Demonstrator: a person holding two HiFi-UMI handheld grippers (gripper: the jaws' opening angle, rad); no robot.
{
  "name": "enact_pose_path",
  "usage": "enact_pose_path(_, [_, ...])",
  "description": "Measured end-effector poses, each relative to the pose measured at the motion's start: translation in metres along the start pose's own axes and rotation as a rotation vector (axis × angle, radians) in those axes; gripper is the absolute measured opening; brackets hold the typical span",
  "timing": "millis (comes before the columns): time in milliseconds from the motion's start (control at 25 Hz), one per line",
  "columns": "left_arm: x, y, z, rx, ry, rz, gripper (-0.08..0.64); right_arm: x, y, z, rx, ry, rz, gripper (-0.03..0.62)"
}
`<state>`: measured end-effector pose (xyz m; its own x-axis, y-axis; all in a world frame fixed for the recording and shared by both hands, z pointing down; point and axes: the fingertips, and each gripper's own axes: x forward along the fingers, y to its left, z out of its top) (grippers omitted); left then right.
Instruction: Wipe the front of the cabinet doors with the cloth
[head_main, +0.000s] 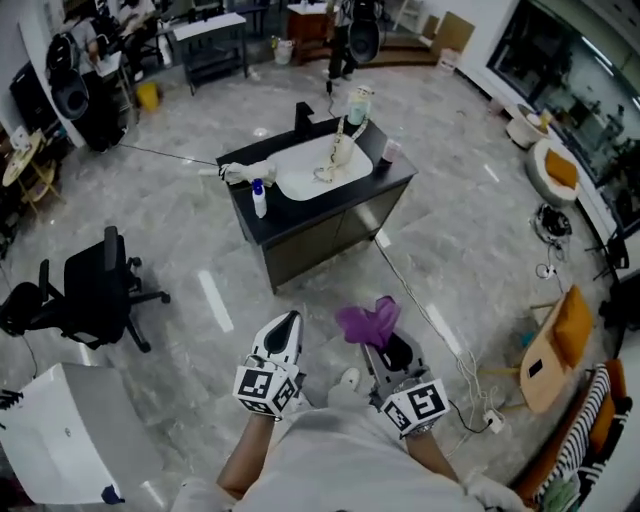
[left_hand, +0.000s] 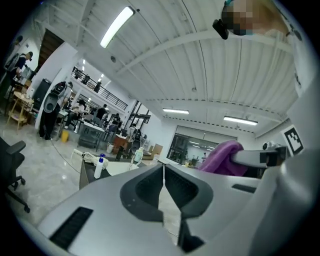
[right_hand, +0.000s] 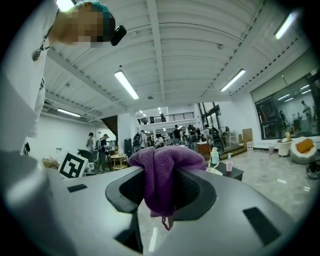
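Firmly pressed onto a bunched purple terry cloth (right_hand: 160, 165), the right gripper (right_hand: 161, 186) has both jaws closed on the fabric, which mounds above the jaw tips and hangs in a fold below them. In the head view the same cloth (head_main: 368, 320) stands up from the right gripper (head_main: 388, 350), held low in front of the person. Just beside it, the left gripper (head_main: 286, 322) has its jaws pressed together with nothing between them, the seam showing as a thin line in the left gripper view (left_hand: 163, 171). Ahead, a stretch of bare grey marble floor (head_main: 300, 290) separates both grippers from the black cabinet with a white basin top (head_main: 300, 225), whose dark doors (head_main: 322, 240) face the person. A white cable (head_main: 420, 300) crosses the floor from the cabinet's right corner. A black wheeled office chair (head_main: 95, 290) sits well apart to the left.
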<state>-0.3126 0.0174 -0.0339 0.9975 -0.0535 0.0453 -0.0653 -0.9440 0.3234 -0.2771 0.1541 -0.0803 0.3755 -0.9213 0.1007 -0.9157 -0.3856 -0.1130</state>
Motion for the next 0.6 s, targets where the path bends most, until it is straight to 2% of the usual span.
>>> enact_pose_path(120, [0.006, -0.012, -0.002, 0.011, -0.009, -0.043, 0.017, -0.013, -0.003, -0.007, 0.004, 0.002, -0.025, 0.138])
enact_pose_path(280, [0.005, -0.04, -0.005, 0.056, -0.012, -0.09, 0.017, -0.043, -0.02, -0.014, 0.074, -0.035, -0.08, 0.138])
enact_pose_path(600, [-0.025, -0.121, -0.042, 0.096, 0.061, -0.107, 0.017, -0.131, -0.037, -0.025, 0.105, -0.089, -0.116, 0.137])
